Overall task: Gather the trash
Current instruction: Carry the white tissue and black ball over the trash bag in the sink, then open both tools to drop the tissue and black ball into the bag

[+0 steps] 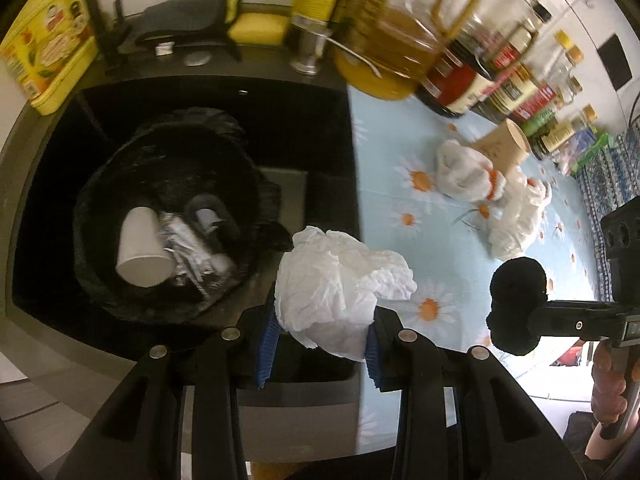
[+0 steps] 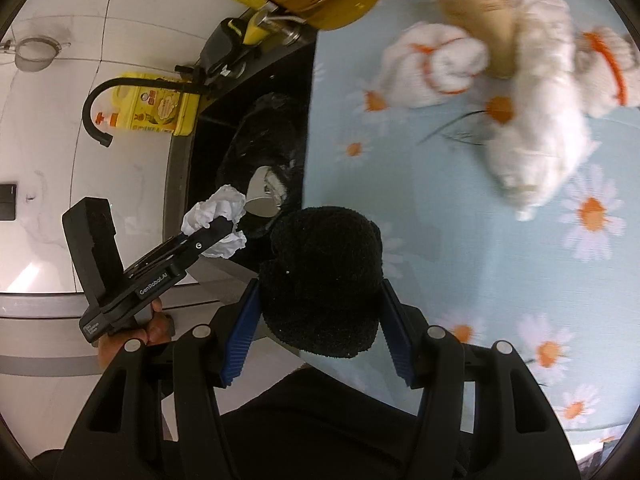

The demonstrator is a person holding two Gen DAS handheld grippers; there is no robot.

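Note:
My left gripper (image 1: pixel 322 322) is shut on a crumpled white paper wad (image 1: pixel 340 280), held at the sink's edge just right of the black trash bag (image 1: pixel 120 168). The bag sits in the dark sink and holds a white paper cup (image 1: pixel 140 246) and other scraps. My right gripper (image 2: pixel 318 312) is shut on a black fuzzy lump (image 2: pixel 320 280) above the daisy-print cloth; it also shows in the left wrist view (image 1: pixel 516 304). White plastic bags (image 1: pixel 464 172) and a brown paper cup (image 1: pixel 502 146) lie on the cloth. The left gripper with its wad shows in the right wrist view (image 2: pixel 216 220).
Oil jug (image 1: pixel 404 28) and several sauce bottles (image 1: pixel 512 84) line the back of the counter. A yellow detergent bottle (image 1: pixel 48 36), sponge (image 1: pixel 258 26) and faucet (image 2: pixel 120 92) stand around the sink (image 1: pixel 328 92). The daisy cloth (image 1: pixel 440 240) covers the counter to the right.

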